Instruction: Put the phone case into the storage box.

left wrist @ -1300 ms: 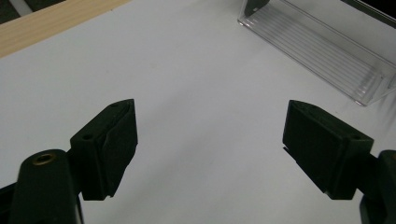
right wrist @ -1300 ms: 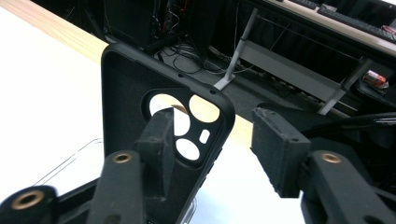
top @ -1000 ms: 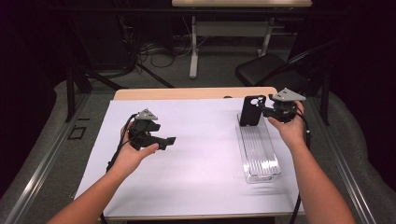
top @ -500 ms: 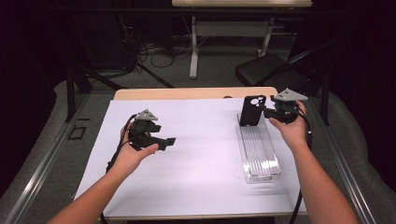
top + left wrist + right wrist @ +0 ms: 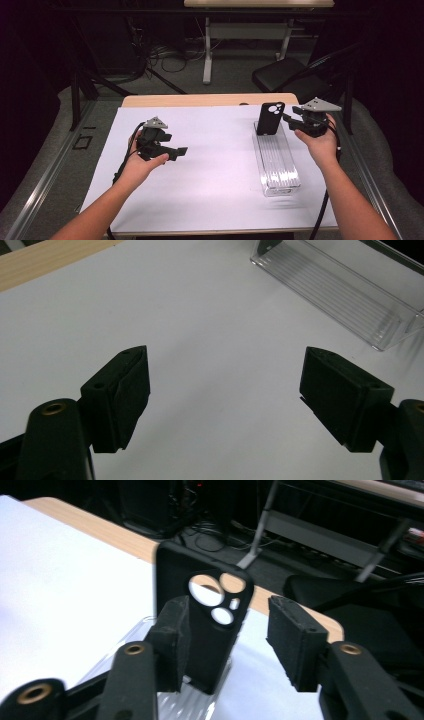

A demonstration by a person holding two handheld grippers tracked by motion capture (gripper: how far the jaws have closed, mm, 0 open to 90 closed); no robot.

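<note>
A black phone case stands upright at the far end of a clear ribbed plastic rack on the right of the white sheet. My right gripper hovers just right of the case, open. In the right gripper view the case rises just beyond the jaws, behind the left one, and my right gripper has a wide gap. My left gripper is held over the left of the sheet, open and holding nothing. In the left gripper view my left gripper points at bare sheet, with the rack at upper right.
The sheet covers most of a wooden table, whose bare strip shows along the far edge. A black chair and another table's legs stand on the floor beyond. Cables trail from both grippers.
My right gripper has drawn slightly to the right, away from the case, which stays standing in the rack. The left hand has hardly moved.
</note>
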